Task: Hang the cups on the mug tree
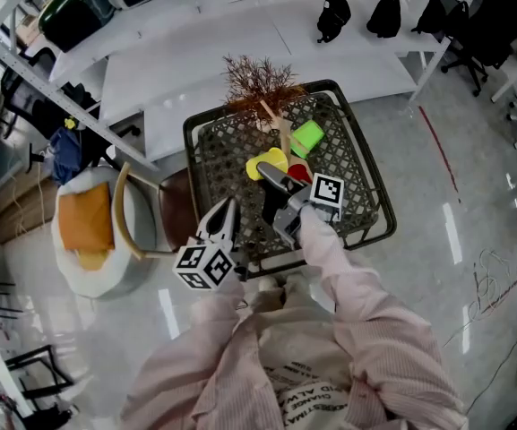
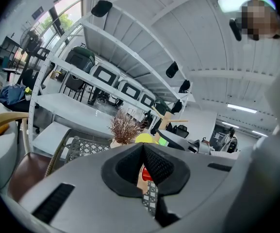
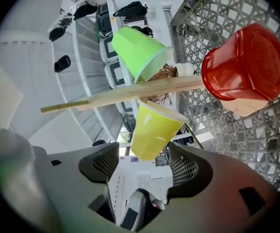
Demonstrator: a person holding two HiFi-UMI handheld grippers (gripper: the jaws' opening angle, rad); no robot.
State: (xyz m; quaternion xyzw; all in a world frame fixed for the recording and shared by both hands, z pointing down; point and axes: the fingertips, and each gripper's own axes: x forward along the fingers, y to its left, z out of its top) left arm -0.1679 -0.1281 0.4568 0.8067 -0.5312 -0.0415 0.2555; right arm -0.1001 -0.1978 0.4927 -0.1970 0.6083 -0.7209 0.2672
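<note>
The yellow cup (image 3: 154, 130) hangs on the tree (image 3: 130, 95), between the right gripper's (image 3: 143, 152) parted jaws, which seem not to press it. Pull that gripper straight back to the near side, level, so neither pad clips the cup. The left gripper (image 2: 143, 152), jaws together and empty, hangs near.

Bright, even overhead lighting streaks glare across the glossy floor (image 1: 455, 233); fisheye lenses bend and darken all edges

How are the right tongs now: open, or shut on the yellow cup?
Open. The right tongs have their pads wide apart; the yellow cup hangs from the wooden peg between them, not squeezed.
</note>
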